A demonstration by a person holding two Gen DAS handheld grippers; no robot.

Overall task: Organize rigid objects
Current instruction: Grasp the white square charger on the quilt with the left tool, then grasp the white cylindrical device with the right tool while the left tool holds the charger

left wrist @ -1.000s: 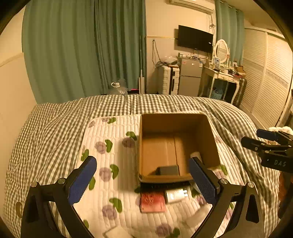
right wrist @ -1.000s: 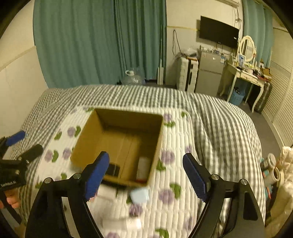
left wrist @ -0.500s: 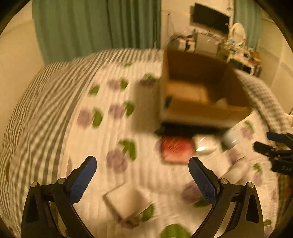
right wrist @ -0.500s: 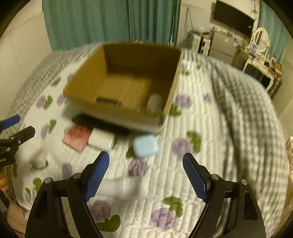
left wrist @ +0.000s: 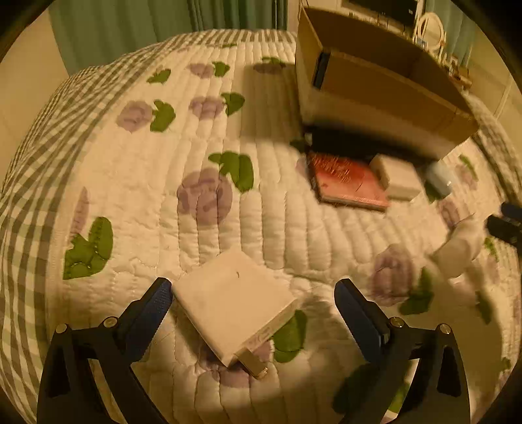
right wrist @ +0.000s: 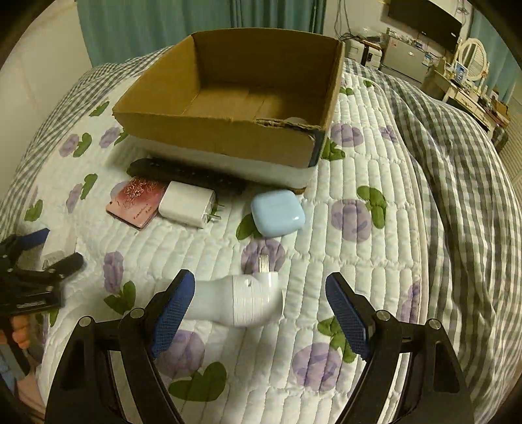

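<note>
Bedding fills both views: a white quilt (right wrist: pixel 375 270) printed with purple flowers and green leaves is lying over a grey checked cover (right wrist: pixel 456 156). The left gripper (left wrist: pixel 253 308) is pointing steeply down at a flat white box (left wrist: pixel 233 301) resting on the quilt; its jaws have just been closing a little, yet they are standing wide, with the box between the blue pads and the right pad clearly apart from it, so nothing is being gripped. The right gripper (right wrist: pixel 261 311) is likewise hanging open over a white plug-in device (right wrist: pixel 241 301) with metal prongs, which is lying on its side between the pads without being pressed. Beyond these, an open cardboard box (right wrist: pixel 212 130) is sitting on the quilt, with something pale showing in its near right corner. Just in front of it are lying a long black item (right wrist: pixel 186 174), a red patterned card case (right wrist: pixel 137 202), a white charger (right wrist: pixel 187 204) partly over that case, and a pale blue rounded case (right wrist: pixel 277 213). In the right wrist view, the left gripper (right wrist: pixel 52 248) is showing at the left edge, held by a hand (right wrist: pixel 18 329). Green curtains (right wrist: pixel 195 19) are hanging behind the bed.
</note>
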